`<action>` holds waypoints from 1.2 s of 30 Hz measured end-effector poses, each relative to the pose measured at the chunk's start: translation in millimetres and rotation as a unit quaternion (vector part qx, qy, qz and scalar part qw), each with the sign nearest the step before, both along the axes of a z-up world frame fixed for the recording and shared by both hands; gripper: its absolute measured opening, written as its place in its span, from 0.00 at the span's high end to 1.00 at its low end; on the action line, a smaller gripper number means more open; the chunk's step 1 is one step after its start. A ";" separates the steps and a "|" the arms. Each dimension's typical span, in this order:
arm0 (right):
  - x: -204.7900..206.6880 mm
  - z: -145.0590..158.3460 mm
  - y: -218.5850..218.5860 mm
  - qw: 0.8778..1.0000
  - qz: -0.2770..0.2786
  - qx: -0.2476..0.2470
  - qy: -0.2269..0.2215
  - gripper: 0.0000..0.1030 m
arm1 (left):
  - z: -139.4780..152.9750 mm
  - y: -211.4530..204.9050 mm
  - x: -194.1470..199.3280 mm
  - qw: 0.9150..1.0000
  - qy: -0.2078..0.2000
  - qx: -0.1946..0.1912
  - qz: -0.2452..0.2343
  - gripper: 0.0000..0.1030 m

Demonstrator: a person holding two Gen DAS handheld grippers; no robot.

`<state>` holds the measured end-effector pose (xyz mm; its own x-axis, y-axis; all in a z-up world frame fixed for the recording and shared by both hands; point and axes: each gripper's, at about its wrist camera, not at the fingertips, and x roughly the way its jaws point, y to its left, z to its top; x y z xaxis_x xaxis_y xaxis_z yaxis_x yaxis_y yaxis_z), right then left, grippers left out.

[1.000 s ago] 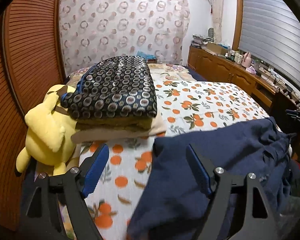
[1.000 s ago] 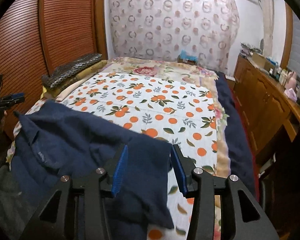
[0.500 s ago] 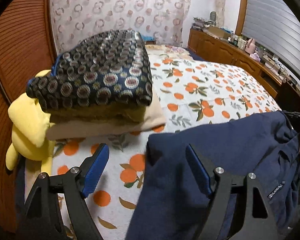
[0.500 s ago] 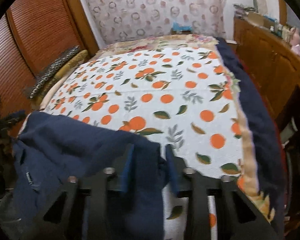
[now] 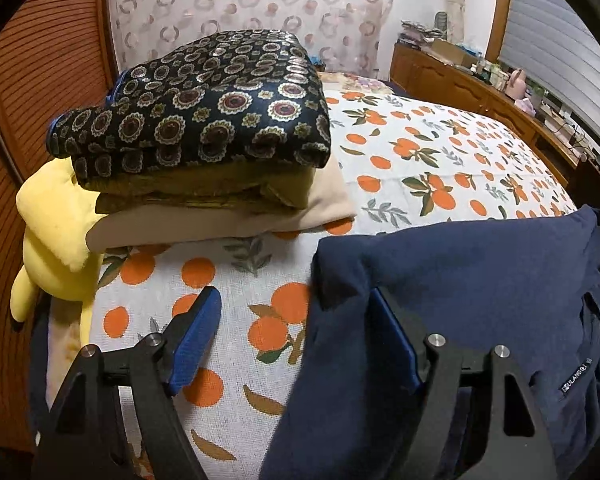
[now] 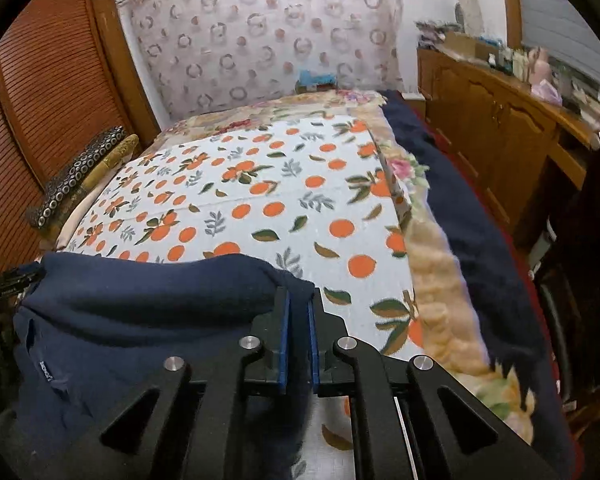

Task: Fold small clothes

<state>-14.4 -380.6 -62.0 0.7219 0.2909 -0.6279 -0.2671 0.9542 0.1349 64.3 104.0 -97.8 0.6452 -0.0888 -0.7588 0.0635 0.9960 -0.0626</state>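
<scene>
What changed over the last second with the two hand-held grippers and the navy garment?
The right hand-held gripper closed on the corner of the navy garment, pinching it. The left hand-held gripper dropped closer to the bed, still open over the garment's other corner. The folded stack stayed put.

Garment (image 5: 440, 280) on bed (image 5: 440, 160), stack (image 5: 204, 128) behind-left
</scene>
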 end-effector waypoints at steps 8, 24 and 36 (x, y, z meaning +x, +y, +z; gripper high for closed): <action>24.1 -8.3 21.1 0.999 0.039 -0.031 0.006 0.42 | 7.8 -11.4 11.2 0.999 0.010 -0.014 -0.037 0.50; 41.4 -26.2 36.2 0.995 0.091 -0.023 0.030 0.41 | 2.3 -25.9 19.8 0.996 0.032 -0.033 -0.074 0.75; -26.2 39.1 22.1 0.993 0.073 0.030 -0.091 0.89 | 106.4 -32.4 -39.9 0.983 -0.130 -0.090 -0.095 0.92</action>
